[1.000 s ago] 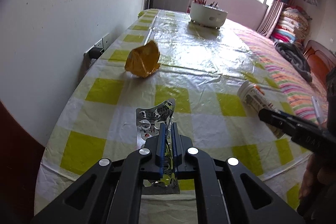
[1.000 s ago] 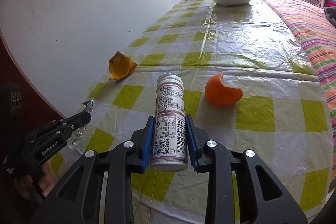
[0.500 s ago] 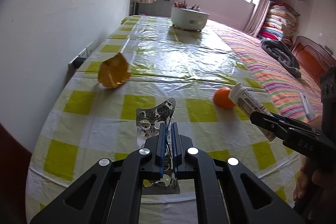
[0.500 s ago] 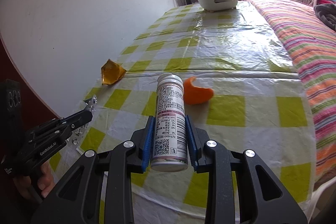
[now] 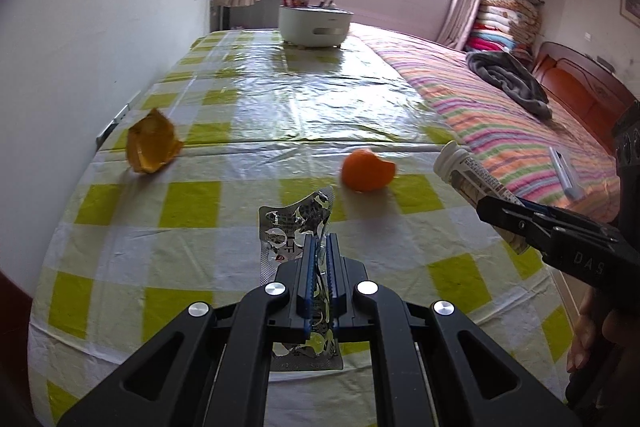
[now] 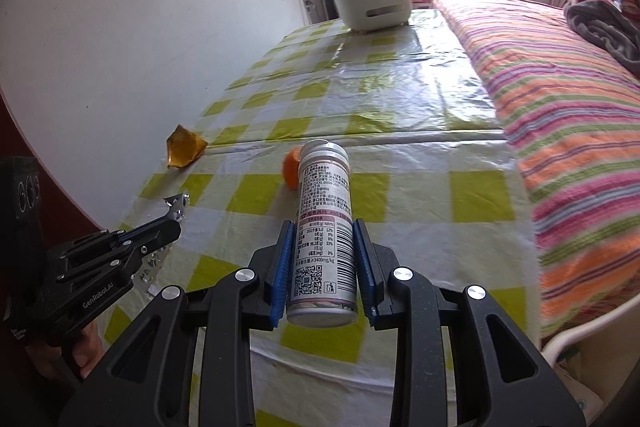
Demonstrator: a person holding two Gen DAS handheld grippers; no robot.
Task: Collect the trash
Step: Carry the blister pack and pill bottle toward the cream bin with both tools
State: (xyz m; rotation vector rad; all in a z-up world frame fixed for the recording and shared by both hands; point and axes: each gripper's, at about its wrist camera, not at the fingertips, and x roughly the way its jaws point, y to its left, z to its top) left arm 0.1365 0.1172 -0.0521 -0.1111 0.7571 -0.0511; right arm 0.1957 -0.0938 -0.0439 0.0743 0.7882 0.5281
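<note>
My left gripper (image 5: pixel 319 241) is shut on a crumpled silver blister pack (image 5: pixel 294 227) and holds it above the near part of the checked table. It also shows in the right wrist view (image 6: pixel 176 205). My right gripper (image 6: pixel 323 227) is shut on a white tablet tube (image 6: pixel 325 223), which also shows at the right of the left wrist view (image 5: pixel 476 183). An orange peel (image 5: pixel 366 171) and a crumpled yellow wrapper (image 5: pixel 152 147) lie on the table ahead.
The table with its yellow-checked plastic cloth (image 5: pixel 280 99) stands against a white wall (image 5: pixel 100 27). A white pot (image 5: pixel 314 26) sits at its far end. A bed with a striped cover (image 5: pixel 500 123) runs along the right side.
Both grippers have lifted and pulled back from the table with their loads. The wrapper and the peel look smaller and farther. The orange peel has come into the left wrist view.
</note>
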